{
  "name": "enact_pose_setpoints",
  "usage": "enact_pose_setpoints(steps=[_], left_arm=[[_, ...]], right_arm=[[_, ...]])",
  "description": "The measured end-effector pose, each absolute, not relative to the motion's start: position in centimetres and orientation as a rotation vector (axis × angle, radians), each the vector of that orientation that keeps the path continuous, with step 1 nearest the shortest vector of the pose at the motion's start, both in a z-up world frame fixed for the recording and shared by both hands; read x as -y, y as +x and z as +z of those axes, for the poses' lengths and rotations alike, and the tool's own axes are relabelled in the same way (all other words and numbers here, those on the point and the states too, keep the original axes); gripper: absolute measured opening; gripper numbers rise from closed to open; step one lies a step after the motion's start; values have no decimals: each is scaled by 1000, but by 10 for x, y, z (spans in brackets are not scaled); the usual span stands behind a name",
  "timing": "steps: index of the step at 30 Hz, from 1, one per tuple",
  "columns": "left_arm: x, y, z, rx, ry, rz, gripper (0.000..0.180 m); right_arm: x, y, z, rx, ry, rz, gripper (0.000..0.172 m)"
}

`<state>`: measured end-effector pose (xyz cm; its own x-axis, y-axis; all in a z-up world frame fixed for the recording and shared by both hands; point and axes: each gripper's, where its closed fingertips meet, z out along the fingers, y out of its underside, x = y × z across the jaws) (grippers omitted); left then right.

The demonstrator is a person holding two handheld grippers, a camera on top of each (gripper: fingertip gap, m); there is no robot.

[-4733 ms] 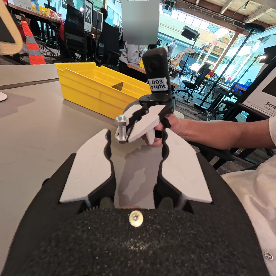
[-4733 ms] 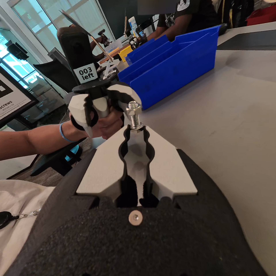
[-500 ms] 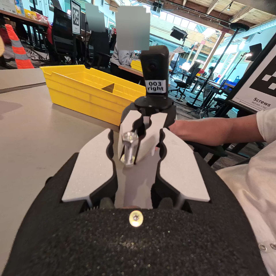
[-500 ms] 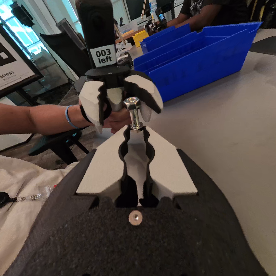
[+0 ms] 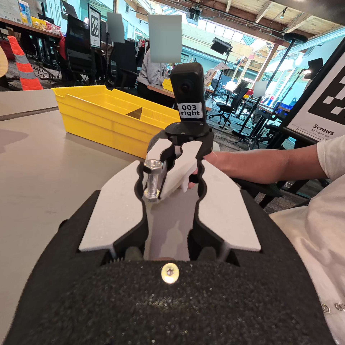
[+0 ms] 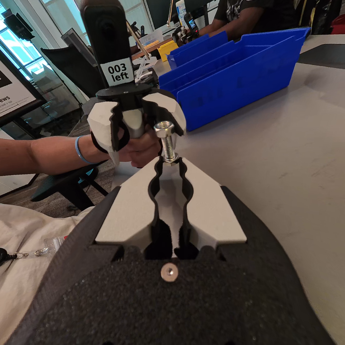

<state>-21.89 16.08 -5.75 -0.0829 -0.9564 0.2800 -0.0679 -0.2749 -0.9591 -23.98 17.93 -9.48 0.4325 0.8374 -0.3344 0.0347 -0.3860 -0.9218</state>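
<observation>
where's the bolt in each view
Left wrist view: bolt stands upright left of centre, between the open left gripper fingers, its lower end pinched by the right gripper.
Right wrist view: bolt just above centre, rising from the right gripper fingertips.
Shared landmark: the nut on top of the bolt.

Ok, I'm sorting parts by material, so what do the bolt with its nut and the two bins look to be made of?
The bolt and nut look like bright plated steel: silvery, shiny, with crisp threads and glints. The right claw is shut on the bolt's head. The blue bin and yellow bin look like moulded plastic: uniform colour, smooth semi-gloss walls, ribbed rims. The exact metal or plating cannot be told.
</observation>
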Motion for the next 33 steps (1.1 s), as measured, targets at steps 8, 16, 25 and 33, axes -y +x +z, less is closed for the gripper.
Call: enact_pose_setpoints(steps=[8,16,25,33], left_arm=[[-164,-222,-56,-1164,-1411,-1445,53],[-146,-225,-53,-1267,-1340,-1558,56],[-123,-226,-40,-1323,-1241,-1673,59],[-136,-231,-38,-1269,-1265,-1660,53]], right_arm=[[-183,-231,-93,736,-1744,1048,17],[-157,-252,-81,865,-1643,1183,17],[-147,-254,-78,892,-1620,1268,17],[-155,-245,-78,854,-1635,1234,17]])
